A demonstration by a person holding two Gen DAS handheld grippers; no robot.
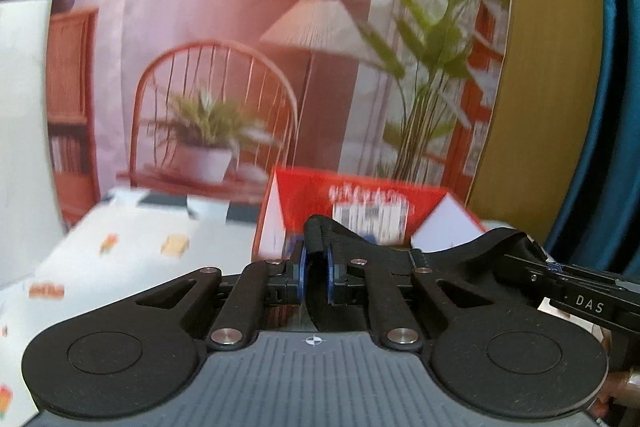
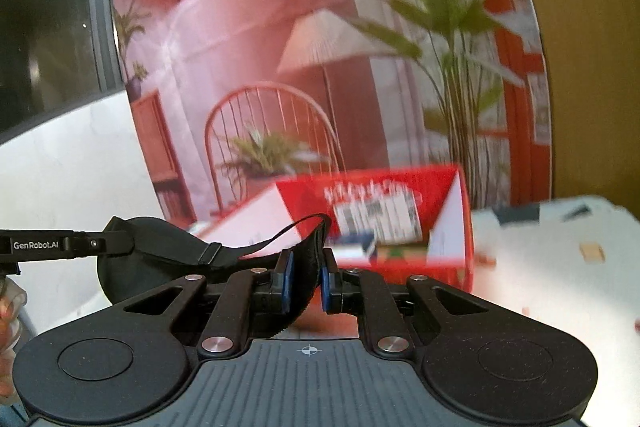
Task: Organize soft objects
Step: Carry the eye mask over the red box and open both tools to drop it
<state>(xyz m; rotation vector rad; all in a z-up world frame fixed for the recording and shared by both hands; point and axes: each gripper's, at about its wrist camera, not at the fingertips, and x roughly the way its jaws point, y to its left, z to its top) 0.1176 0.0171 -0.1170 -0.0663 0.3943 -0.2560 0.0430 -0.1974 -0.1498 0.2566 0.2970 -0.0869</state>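
Left gripper (image 1: 316,269): your blue pads are clamped on one end of the mask (image 1: 400,251), a black soft eye mask with a strap. In the left view the mask runs from the pads toward 3 o'clock, where the right gripper (image 2: 306,279) pinches its far end.

Right gripper: pads pressed together on the other end of the mask. In the right view the mask body and its thin strap trail toward 9 o'clock, to where the left gripper grips it.

Mask: held between both tools, clear of the table (image 1: 132,247), just in front of the box (image 2: 384,219).

Box: red and white, open at the top, at 12 o'clock from both tools, standing on the patterned table. What lies inside it cannot be told through the blur.

Backdrop (image 1: 240,47): printed room scene, standing behind the box.

Step in hand, as a judgement: you have the mask gripped at both ends and off the table, ready to carry.

Next move, likely: bring both tools forward over the box's open top together, keep the mask taut, then lower and let go.
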